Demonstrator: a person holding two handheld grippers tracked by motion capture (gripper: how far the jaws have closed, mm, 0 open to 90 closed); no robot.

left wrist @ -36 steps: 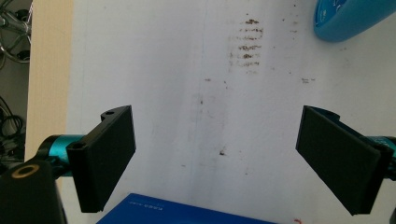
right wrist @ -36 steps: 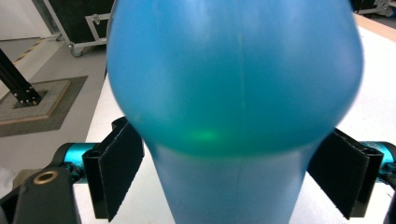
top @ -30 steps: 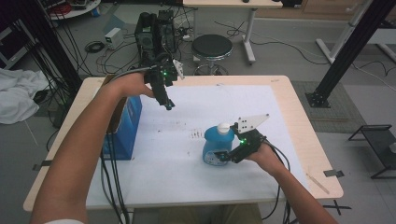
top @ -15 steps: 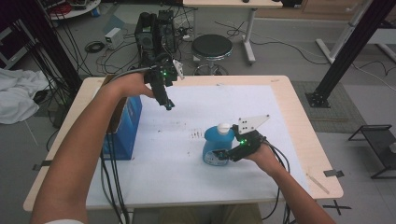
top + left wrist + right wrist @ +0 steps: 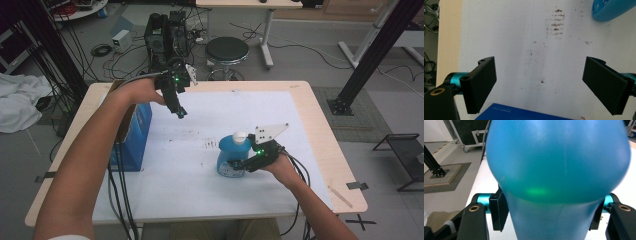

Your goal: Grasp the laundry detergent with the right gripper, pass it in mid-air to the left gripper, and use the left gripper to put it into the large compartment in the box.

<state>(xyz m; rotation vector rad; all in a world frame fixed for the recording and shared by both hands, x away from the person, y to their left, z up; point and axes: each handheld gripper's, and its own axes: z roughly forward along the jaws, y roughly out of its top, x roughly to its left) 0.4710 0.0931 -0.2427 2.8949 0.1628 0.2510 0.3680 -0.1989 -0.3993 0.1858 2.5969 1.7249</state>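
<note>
Blue bottle (image 5: 233,159) upright on white sheet (image 5: 200,165), right of blue box (image 5: 132,137). Right gripper (image 5: 239,165) clamped on bottle's narrow waist. Left gripper (image 5: 180,112) above box's far end, jaws wide apart, empty. Risk: smooth plastic slips through pads if lifted; bottle tips.

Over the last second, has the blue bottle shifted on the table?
No. In the high view the blue bottle sits at the same spot relative to the brown smudges on the white sheet, with the right hand-held gripper clamped on it.
</note>
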